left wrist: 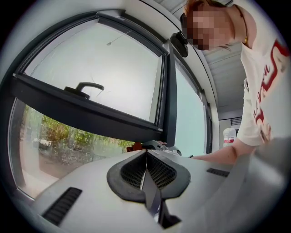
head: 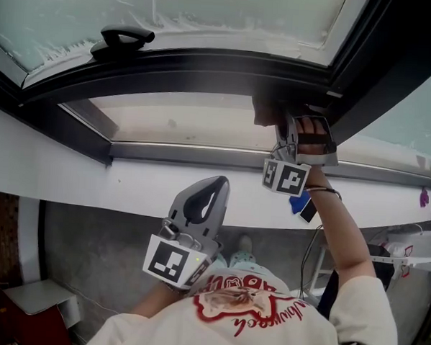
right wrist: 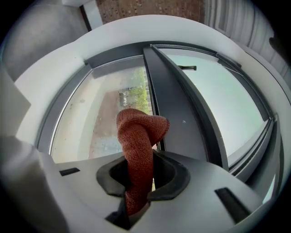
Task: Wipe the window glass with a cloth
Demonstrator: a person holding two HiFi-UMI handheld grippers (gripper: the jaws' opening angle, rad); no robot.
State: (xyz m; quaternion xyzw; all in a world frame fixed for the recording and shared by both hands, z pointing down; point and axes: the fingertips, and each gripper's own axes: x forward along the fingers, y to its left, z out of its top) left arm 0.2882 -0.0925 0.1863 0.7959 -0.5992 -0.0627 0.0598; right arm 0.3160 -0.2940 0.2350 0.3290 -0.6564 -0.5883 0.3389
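Rust-red knitted cloth (right wrist: 138, 150) at clear window glass (right wrist: 111, 109)
Right gripper (head: 279, 117) jaws clamp it to wipe — left gripper (left wrist: 145, 157) jaws together, empty, parked low.

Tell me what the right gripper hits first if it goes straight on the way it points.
Probably the window glass, close by the dark frame upright; the cloth in the right gripper would touch first. Depth is unclear.

I count two grippers, a left gripper (left wrist: 146, 175) and a right gripper (right wrist: 138, 179). There is one rust-red cloth (right wrist: 138, 136), one black window handle (head: 122, 37) at eleven o'clock in the head view, and one white bottle (left wrist: 229, 135) at three o'clock in the left gripper view.
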